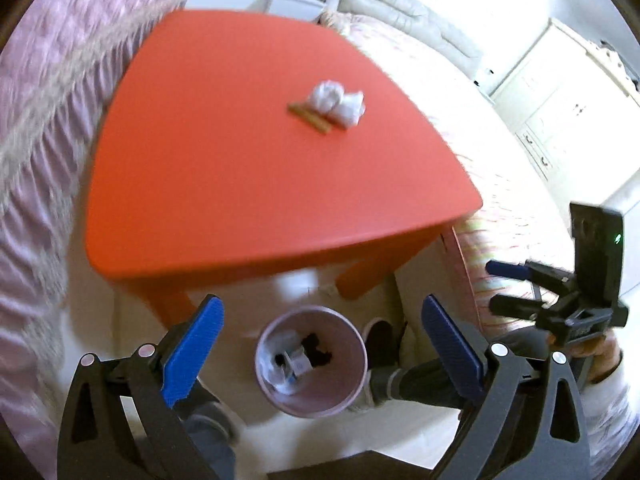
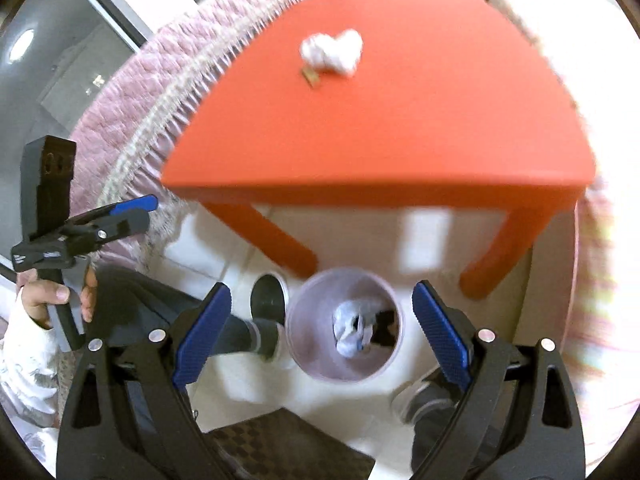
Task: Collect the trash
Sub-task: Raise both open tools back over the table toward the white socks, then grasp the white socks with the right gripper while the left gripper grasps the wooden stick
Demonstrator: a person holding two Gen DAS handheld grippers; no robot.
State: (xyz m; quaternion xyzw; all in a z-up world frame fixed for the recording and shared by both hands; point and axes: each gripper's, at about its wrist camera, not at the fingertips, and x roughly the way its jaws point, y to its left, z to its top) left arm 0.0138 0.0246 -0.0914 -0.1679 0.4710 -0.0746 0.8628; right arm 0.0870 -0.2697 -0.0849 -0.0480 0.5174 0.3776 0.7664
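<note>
Left wrist view: the left gripper (image 1: 316, 344), released and empty, hangs over a pink bin (image 1: 311, 360) already holding some trash. Crumpled tissues (image 1: 337, 102) and probably two brown sticks (image 1: 310, 117) remain on the orange tabletop (image 1: 240, 184). Only the right wrist view shows the right gripper (image 2: 320, 334) spread wide over the bin.

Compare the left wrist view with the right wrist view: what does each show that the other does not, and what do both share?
Only the left wrist view shows the white cabinet and the right gripper, open. Only the right wrist view shows the dark glass door and the left gripper, seen side-on. Both share the orange table, crumpled tissues, brown sticks and the pink bin holding trash.
</note>
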